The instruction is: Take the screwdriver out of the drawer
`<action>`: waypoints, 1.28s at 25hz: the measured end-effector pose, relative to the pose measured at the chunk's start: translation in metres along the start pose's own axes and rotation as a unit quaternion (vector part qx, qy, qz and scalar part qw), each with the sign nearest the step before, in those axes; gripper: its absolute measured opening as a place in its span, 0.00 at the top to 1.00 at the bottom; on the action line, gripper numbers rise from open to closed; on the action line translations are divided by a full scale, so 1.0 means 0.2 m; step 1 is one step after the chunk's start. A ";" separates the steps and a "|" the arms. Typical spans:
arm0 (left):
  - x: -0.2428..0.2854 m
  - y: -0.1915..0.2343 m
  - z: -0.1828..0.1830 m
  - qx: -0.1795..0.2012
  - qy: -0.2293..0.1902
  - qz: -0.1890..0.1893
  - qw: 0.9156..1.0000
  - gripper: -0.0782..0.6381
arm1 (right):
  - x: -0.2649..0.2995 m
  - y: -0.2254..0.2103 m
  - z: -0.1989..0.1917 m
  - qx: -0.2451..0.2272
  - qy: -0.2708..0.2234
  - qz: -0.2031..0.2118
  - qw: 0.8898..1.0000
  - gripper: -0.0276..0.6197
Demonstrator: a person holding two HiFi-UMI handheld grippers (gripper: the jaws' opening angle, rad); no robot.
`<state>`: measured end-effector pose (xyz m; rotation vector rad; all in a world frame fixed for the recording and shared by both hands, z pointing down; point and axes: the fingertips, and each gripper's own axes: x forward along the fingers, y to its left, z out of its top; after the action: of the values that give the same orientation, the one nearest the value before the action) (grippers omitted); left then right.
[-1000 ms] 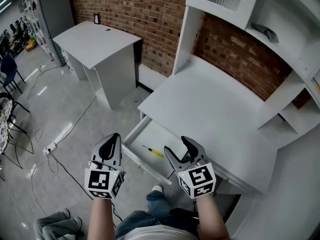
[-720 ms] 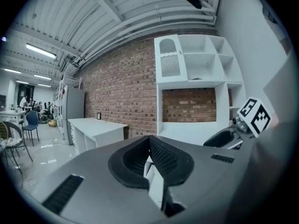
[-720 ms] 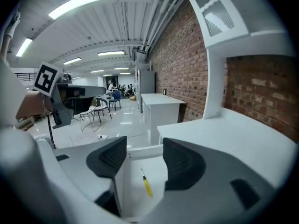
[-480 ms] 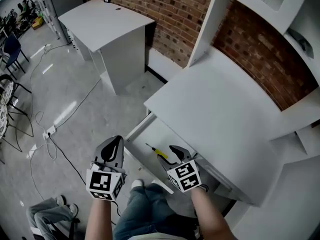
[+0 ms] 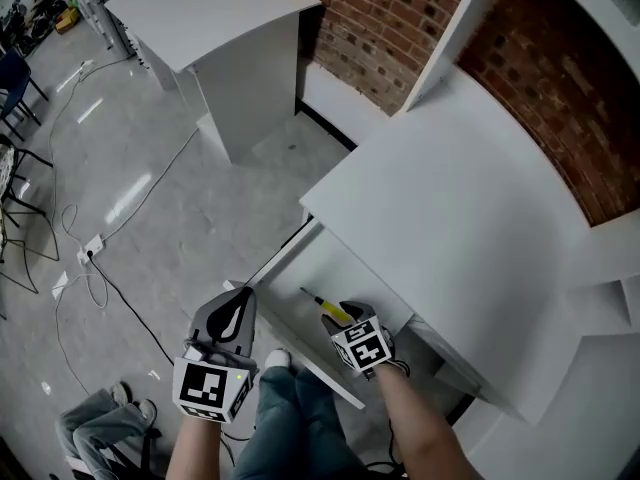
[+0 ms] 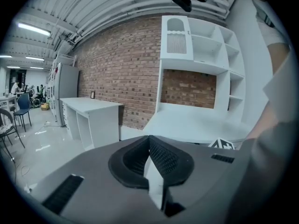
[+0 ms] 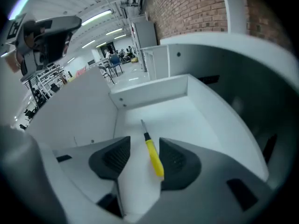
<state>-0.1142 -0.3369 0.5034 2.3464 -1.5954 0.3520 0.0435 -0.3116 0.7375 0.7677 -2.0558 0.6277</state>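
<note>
The screwdriver (image 5: 333, 312), with a yellow handle and thin metal shaft, lies on the floor of the open white drawer (image 5: 297, 268). My right gripper (image 5: 341, 315) reaches down into the drawer over it. In the right gripper view the handle (image 7: 153, 155) lies between the closing jaws, close to the right pad (image 7: 175, 158), with a gap to the left pad. My left gripper (image 5: 240, 300) hangs outside the drawer's front at the left; its jaws meet at the tips (image 6: 149, 141) with nothing between them.
The white desk top (image 5: 480, 218) overhangs the drawer on the right, with a brick wall behind. A second white desk (image 5: 220, 18) stands at the far left. Cables (image 5: 100, 278) run over the grey floor. The person's legs and shoe (image 5: 275, 360) are below the drawer front.
Both grippers have sunk. The right one went down into the drawer and tipped over the screwdriver, its jaws narrowing. The left one dropped beside the drawer front.
</note>
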 end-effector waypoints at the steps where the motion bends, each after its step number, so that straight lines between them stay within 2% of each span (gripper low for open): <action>1: 0.02 0.02 -0.04 -0.001 0.004 0.000 1.000 0.87 | 0.05 -0.01 -0.03 -0.003 0.013 0.001 1.000 0.65; 6: 0.08 0.05 -0.18 -0.008 0.020 -0.003 1.000 0.87 | 0.24 -0.06 -0.18 -0.026 0.065 0.003 0.998 0.69; 8: 0.09 0.05 -0.21 -0.012 0.023 -0.005 1.000 0.87 | 0.26 -0.08 -0.20 -0.043 0.083 -0.010 0.996 0.72; 9: 0.10 0.05 -0.22 -0.015 0.024 -0.005 1.000 0.87 | 0.27 -0.09 -0.19 -0.053 0.087 -0.019 0.995 0.78; 12: 0.10 0.06 -0.25 -0.028 0.033 -0.002 0.999 0.87 | 0.27 -0.12 -0.19 -0.062 0.093 -0.026 0.993 0.83; 17: 0.12 0.06 -0.26 -0.024 0.041 -0.004 0.999 0.87 | 0.24 -0.10 -0.18 -0.066 0.107 -0.021 0.992 0.84; 25: 0.07 0.05 -0.07 -0.023 0.020 -0.010 0.999 0.87 | 0.00 0.01 0.06 -0.061 0.049 -0.024 0.997 0.84; 32: 0.00 0.00 0.16 -0.017 -0.009 -0.017 1.000 0.87 | -0.35 0.07 0.29 -0.070 -0.018 -0.049 0.996 0.84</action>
<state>-0.1124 -0.3484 0.4726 2.3537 -1.5563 0.2946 0.0353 -0.3207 0.6469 0.7968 -2.0566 0.4134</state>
